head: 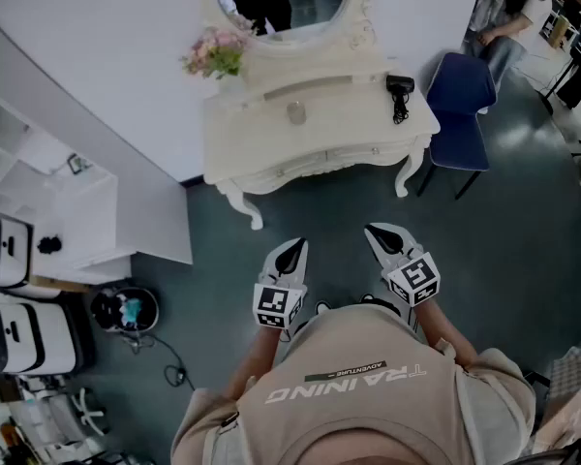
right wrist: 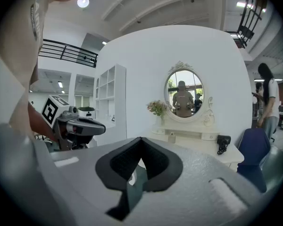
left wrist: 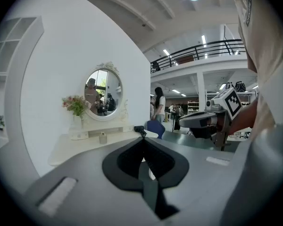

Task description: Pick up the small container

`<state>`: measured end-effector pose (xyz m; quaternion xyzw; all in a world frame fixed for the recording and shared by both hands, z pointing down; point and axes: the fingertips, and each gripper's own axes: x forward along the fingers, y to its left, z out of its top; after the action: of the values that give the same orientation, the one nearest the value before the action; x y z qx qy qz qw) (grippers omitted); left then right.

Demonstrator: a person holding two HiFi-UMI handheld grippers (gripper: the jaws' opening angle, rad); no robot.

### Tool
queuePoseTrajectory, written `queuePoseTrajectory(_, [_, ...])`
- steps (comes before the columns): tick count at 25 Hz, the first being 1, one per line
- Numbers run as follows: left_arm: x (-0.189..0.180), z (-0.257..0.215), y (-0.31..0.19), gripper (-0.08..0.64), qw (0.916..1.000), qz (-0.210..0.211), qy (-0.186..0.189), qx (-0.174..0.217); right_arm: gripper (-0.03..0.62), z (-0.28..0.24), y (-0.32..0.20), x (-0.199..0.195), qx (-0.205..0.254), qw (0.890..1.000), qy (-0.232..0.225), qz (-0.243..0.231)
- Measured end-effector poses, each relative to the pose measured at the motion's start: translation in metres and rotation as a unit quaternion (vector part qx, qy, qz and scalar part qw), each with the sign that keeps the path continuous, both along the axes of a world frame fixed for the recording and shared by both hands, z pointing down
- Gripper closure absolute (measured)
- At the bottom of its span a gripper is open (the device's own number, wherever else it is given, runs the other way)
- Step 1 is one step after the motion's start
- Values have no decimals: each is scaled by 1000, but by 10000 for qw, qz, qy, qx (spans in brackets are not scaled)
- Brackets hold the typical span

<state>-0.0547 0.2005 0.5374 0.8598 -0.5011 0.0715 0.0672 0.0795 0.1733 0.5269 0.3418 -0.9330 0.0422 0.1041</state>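
The small container (head: pixel 296 112) is a pale little jar standing mid-top on the white dressing table (head: pixel 261 148), far ahead of me. It also shows in the left gripper view (left wrist: pixel 103 138) and in the right gripper view (right wrist: pixel 171 136), below the mirror. My left gripper (head: pixel 292 252) and right gripper (head: pixel 380 232) are held side by side close to my chest, over the floor and well short of the table. Both have their jaws together with nothing between them. Each camera sees its own closed tips (left wrist: pixel 142 141) (right wrist: pixel 140 140).
On the table are a black hair dryer (head: pixel 399 90), pink flowers (head: pixel 216 54) and an oval mirror (head: pixel 281 3). A blue chair (head: pixel 460 100) stands right of it. White shelves (head: pixel 39 163) and appliances (head: pixel 19 337) line the left. A person (head: pixel 513 27) sits at far right.
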Motion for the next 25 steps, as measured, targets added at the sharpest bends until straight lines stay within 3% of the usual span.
queuePoseTrajectory(7, [-31, 6, -1, 541, 9999, 6, 168, -19, 589, -6, -7, -23, 142, 9996, -57, 252])
queuePoseTrajectory(15, [-47, 24, -5, 541, 9989, -133, 370, -239, 589, 3, 4, -15, 1, 9983, 38, 574])
queuePoseTrajectory(25, [-33, 12, -71, 541, 9995, -298, -110, 20, 589, 13, -49, 22, 7, 9968, -157, 779])
